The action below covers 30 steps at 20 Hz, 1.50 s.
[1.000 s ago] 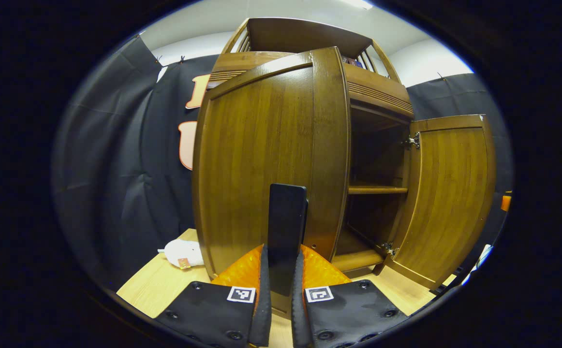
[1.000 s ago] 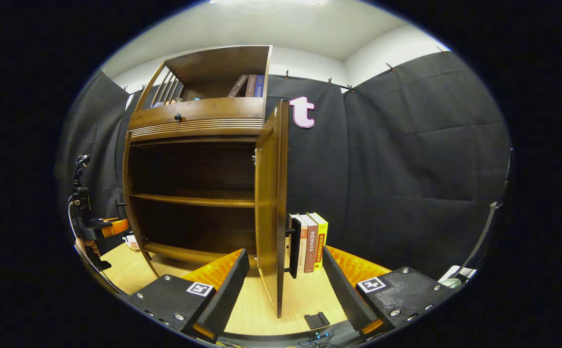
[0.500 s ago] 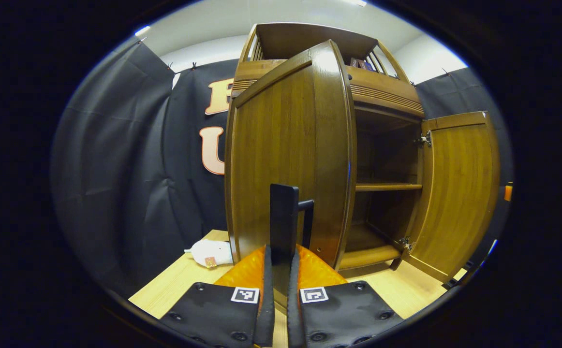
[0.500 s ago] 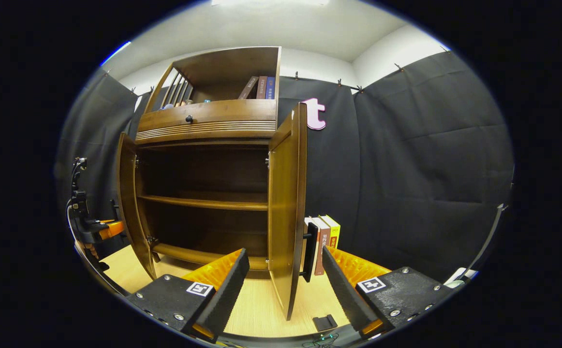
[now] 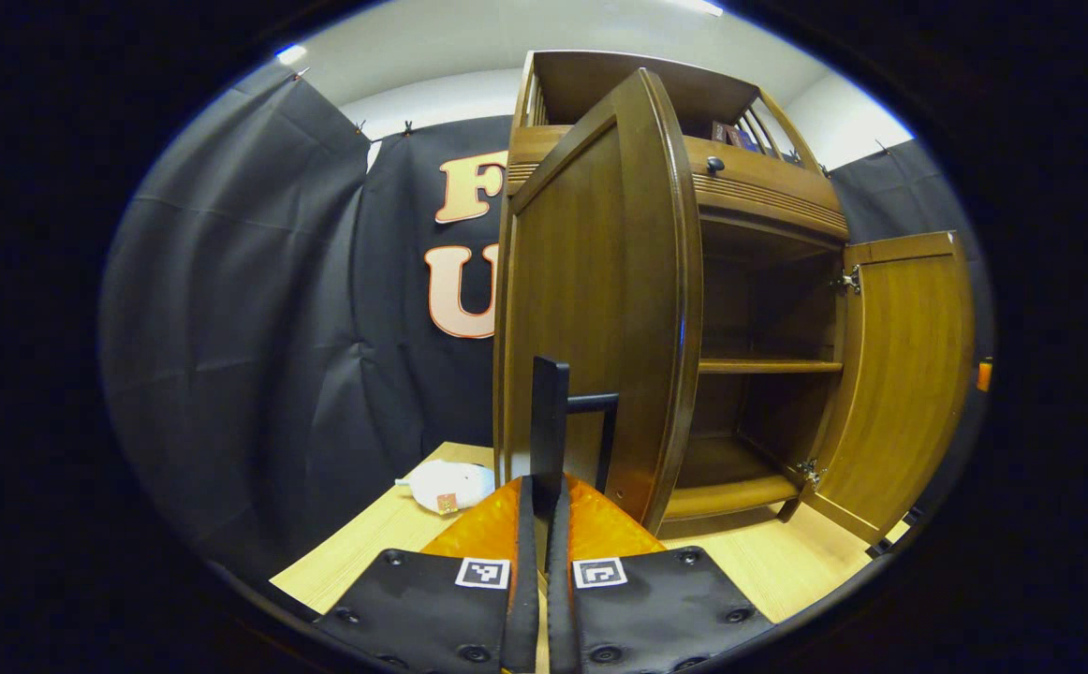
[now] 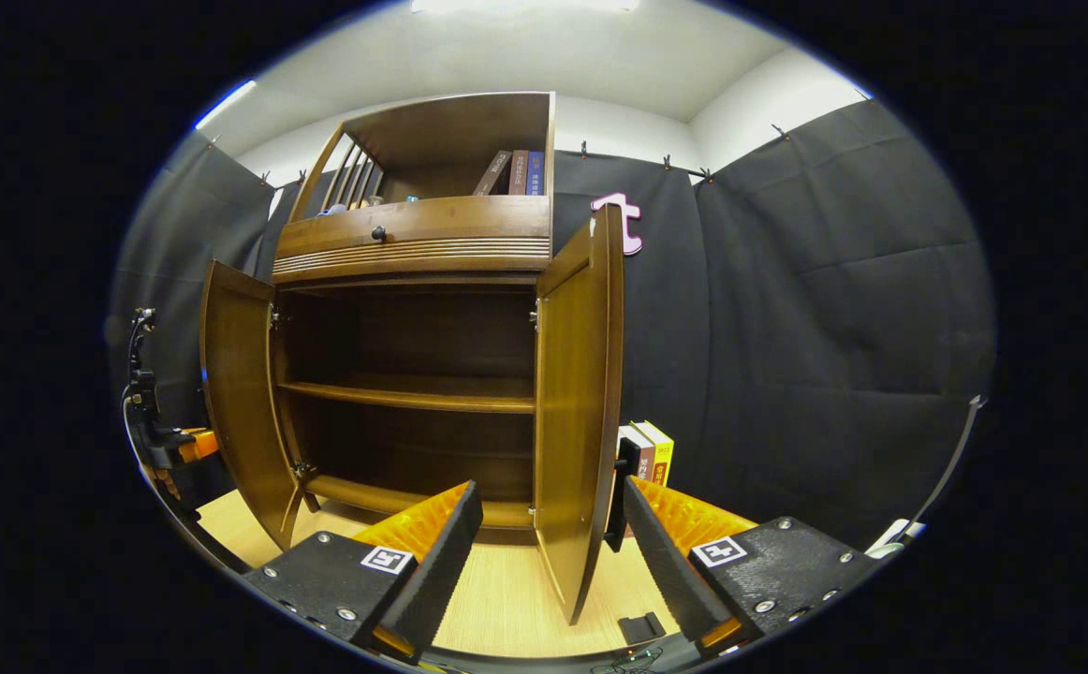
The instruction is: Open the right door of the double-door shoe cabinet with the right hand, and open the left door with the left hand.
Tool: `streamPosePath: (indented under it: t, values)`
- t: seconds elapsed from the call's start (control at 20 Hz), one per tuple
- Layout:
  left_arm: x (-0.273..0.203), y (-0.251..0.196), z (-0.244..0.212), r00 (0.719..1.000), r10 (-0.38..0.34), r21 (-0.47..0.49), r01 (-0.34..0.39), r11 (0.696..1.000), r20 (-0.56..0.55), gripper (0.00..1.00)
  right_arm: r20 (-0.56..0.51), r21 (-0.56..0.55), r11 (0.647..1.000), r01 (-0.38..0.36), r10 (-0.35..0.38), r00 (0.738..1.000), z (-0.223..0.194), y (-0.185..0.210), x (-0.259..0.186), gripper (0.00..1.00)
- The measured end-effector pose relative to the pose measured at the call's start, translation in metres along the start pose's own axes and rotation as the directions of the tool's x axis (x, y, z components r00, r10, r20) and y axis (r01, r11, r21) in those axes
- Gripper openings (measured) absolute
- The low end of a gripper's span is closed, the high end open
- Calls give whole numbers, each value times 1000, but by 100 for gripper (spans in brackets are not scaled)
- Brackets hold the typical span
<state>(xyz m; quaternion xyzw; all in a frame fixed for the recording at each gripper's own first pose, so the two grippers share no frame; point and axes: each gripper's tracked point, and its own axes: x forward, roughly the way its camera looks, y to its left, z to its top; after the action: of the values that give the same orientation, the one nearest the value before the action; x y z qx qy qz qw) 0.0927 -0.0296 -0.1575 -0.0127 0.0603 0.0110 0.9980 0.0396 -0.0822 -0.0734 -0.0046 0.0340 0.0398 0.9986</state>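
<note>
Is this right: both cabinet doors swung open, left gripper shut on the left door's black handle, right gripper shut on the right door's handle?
Not quite. In the right gripper view the right gripper is open, its fingers spread either side of the right door and pressing nothing. The rest holds: both doors are open, and in the left gripper view the left gripper is shut on the left door's black handle.

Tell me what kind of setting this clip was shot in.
Probably a staged recording booth, not a lived-in home: black cloth wall hangs clipped behind a wooden shoe cabinet standing on a light wooden floor, with a few books stood beside it and a white soft toy lying nearby.
</note>
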Motion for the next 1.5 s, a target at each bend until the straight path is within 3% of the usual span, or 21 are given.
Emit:
streamPosePath:
  t: [0.15,0.2,0.55,0.6,0.95,1.2,1.25,1.5]
  values:
    - [-3,17,3,1000,6,7,-6,1000,-4,11,-2,3,1000,-11,11,1000,-2,10,3,86]
    - [-4,21,2,1000,5,3,-5,1000,-8,11,-1,5,1000,-16,16,1000,-3,13,3,93]
    - [-6,38,5,999,-28,24,28,999,-18,11,4,8,999,-36,36,999,-4,46,14,93]
    - [-6,43,5,999,-30,28,31,999,-21,11,4,12,999,-36,36,999,-4,51,15,86]
    - [-8,82,1,998,-40,15,41,999,-50,13,9,31,999,-24,23,1000,-4,82,25,86]
    - [-8,101,3,996,-66,-5,66,998,-59,4,11,40,999,-28,28,1000,-7,115,28,86]
    - [-9,103,4,996,-71,-7,70,998,-59,8,12,40,999,-29,28,1000,-7,121,29,86]
    - [-11,119,6,996,-76,-3,75,997,-56,8,24,36,999,-22,21,1000,-3,136,22,86]
